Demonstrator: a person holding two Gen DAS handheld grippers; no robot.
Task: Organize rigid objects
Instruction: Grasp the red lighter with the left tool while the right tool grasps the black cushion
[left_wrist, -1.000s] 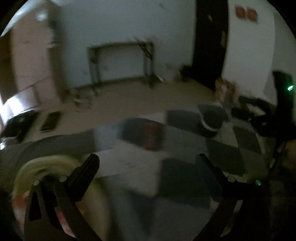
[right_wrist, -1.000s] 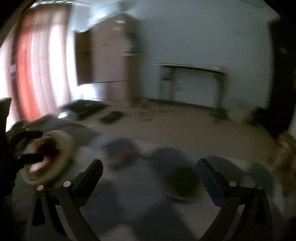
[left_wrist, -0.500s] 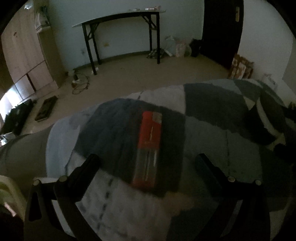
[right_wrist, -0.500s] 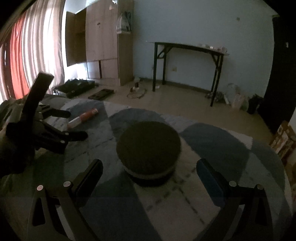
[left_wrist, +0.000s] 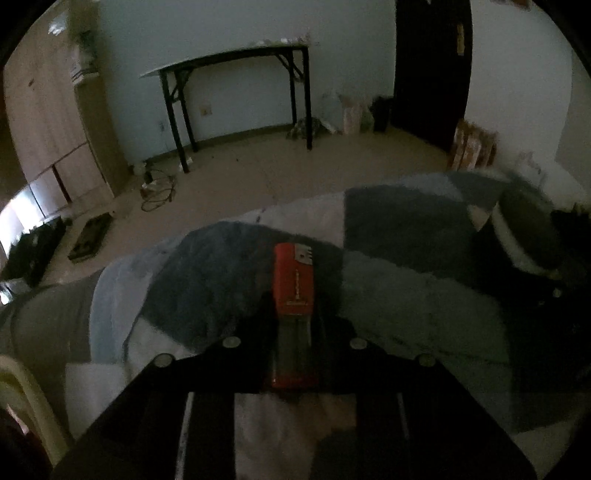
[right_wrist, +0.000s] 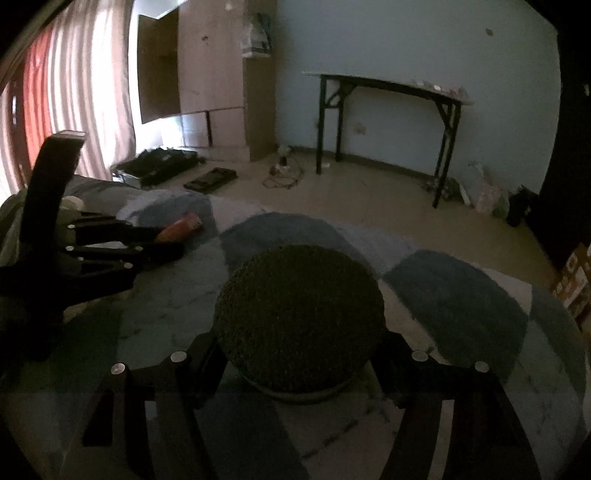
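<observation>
A red and clear flat box (left_wrist: 294, 291) lies on the checked blue and white blanket (left_wrist: 406, 295). My left gripper (left_wrist: 293, 314) is shut on it, its fingers pressed against both long sides. It also shows in the right wrist view (right_wrist: 181, 227) with the left gripper (right_wrist: 162, 245) around it. A round dark container with a white rim (right_wrist: 299, 314) sits on the blanket. My right gripper (right_wrist: 299, 354) has its fingers against both sides of it. The container also shows at the right in the left wrist view (left_wrist: 524, 236).
A black folding table (left_wrist: 236, 96) stands against the far wall. Wooden cabinets (right_wrist: 210, 74) and red curtains (right_wrist: 40, 92) are at the left. Cables and dark cases (right_wrist: 159, 166) lie on the floor. A pale yellow rim (left_wrist: 22, 398) shows at lower left.
Both grippers moved forward and closed: the left onto the red box, the right onto the round container. Half a second ago both were open and short of them.
</observation>
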